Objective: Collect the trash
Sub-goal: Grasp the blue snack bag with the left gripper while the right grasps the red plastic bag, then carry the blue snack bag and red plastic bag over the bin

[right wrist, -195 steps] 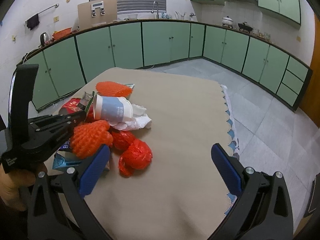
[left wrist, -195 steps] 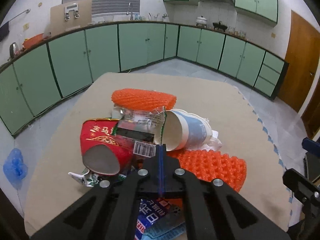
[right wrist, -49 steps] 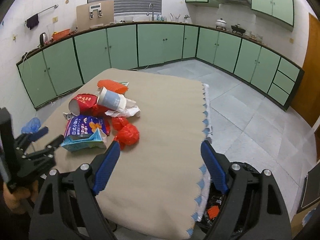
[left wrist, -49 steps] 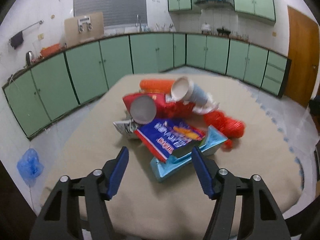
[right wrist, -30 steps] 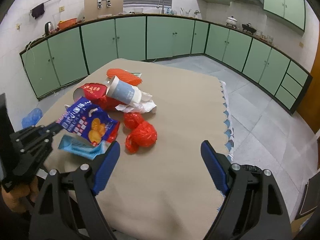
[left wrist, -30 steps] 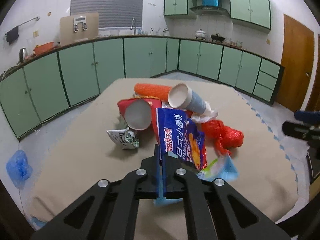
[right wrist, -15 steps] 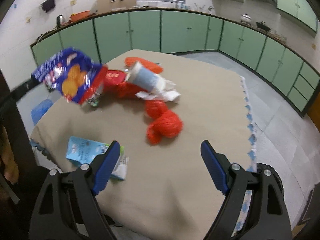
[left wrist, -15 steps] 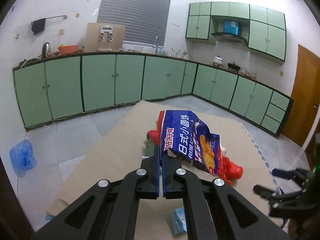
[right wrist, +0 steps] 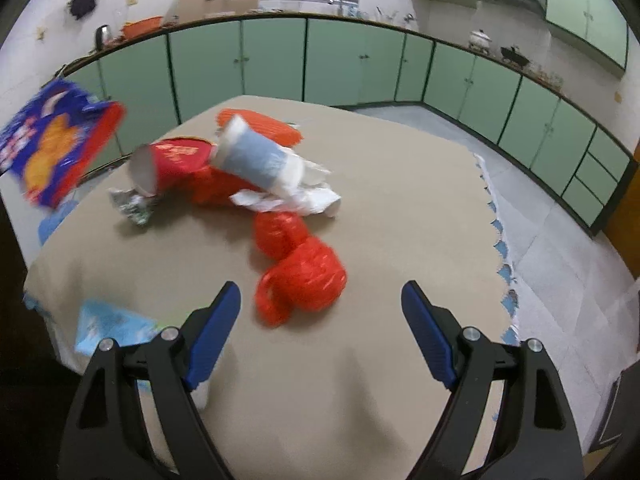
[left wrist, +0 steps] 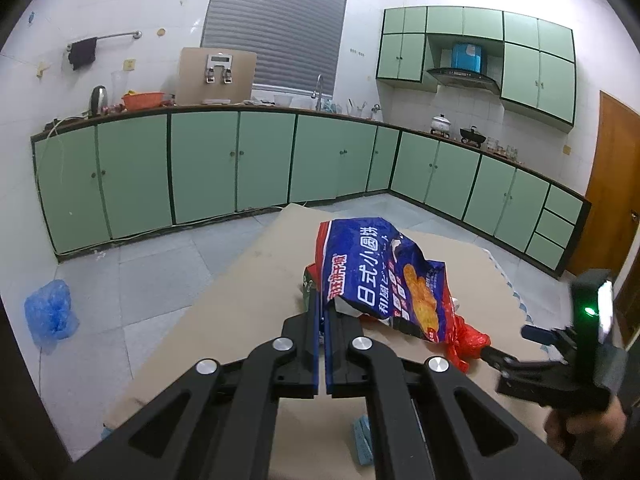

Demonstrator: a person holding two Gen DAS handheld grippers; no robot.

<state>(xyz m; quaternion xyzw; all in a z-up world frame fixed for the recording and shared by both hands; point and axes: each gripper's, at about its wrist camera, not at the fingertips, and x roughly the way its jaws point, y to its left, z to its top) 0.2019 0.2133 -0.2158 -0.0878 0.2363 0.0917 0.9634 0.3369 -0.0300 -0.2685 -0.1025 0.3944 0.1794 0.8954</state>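
My left gripper (left wrist: 322, 312) is shut on a blue and red snack bag (left wrist: 380, 280) and holds it in the air above the table; the bag also shows at the far left of the right wrist view (right wrist: 52, 152). My right gripper (right wrist: 320, 304) is open and empty, low over the beige table (right wrist: 400, 232), just in front of a crumpled red plastic bag (right wrist: 304, 272). Beyond it lie a paper cup (right wrist: 256, 160), a red cup (right wrist: 168, 164), white paper (right wrist: 308, 196), orange foam netting (right wrist: 272, 128) and a small wrapper (right wrist: 132, 204).
A light blue packet (right wrist: 108, 324) lies near the table's front left corner. Green cabinets (left wrist: 200, 176) run along the walls. A blue bag (left wrist: 50, 314) lies on the tiled floor. The right gripper's body (left wrist: 560, 364) shows in the left wrist view.
My left gripper closed on the snack bag and lifted it up off the pile, leaving the light blue packet on the table. My right gripper moved closer to the red plastic bag.
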